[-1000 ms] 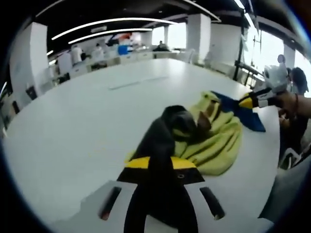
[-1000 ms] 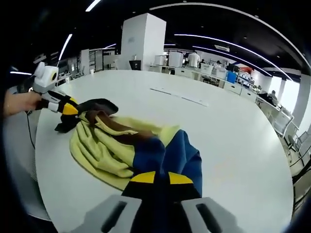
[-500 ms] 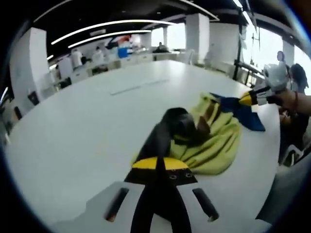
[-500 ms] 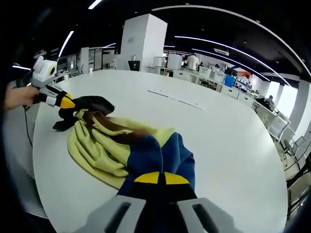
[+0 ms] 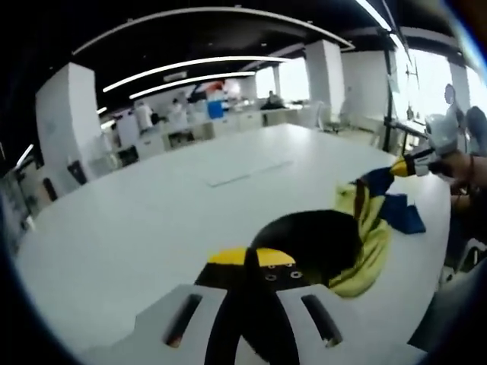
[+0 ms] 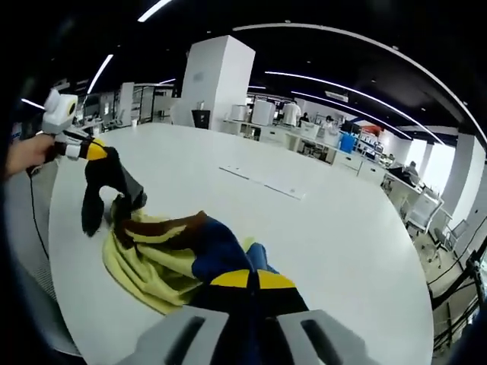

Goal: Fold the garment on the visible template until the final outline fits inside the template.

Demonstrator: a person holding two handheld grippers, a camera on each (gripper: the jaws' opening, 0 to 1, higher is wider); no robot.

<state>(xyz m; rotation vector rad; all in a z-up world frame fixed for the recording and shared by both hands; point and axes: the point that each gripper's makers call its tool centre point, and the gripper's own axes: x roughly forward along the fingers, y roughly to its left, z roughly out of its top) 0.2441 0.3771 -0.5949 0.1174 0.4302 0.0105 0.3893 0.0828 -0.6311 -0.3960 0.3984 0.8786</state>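
Two grippers share one garment [image 6: 163, 255], a yellow, blue, brown and black piece bunched near the edge of the big white table [image 6: 304, 220]; no template outline can be made out on the tabletop. Most of the yellow body lies crumpled on the surface, with both gripped ends lifted above it. The left gripper [image 5: 245, 258] has its jaws closed on the black part, which hangs from it in the right gripper view. The right gripper [image 6: 245, 280] has its jaws closed on the blue part. To do this step well, I judge both hands should draw apart evenly, spreading the cloth flat before any fold, keeping it on the table.
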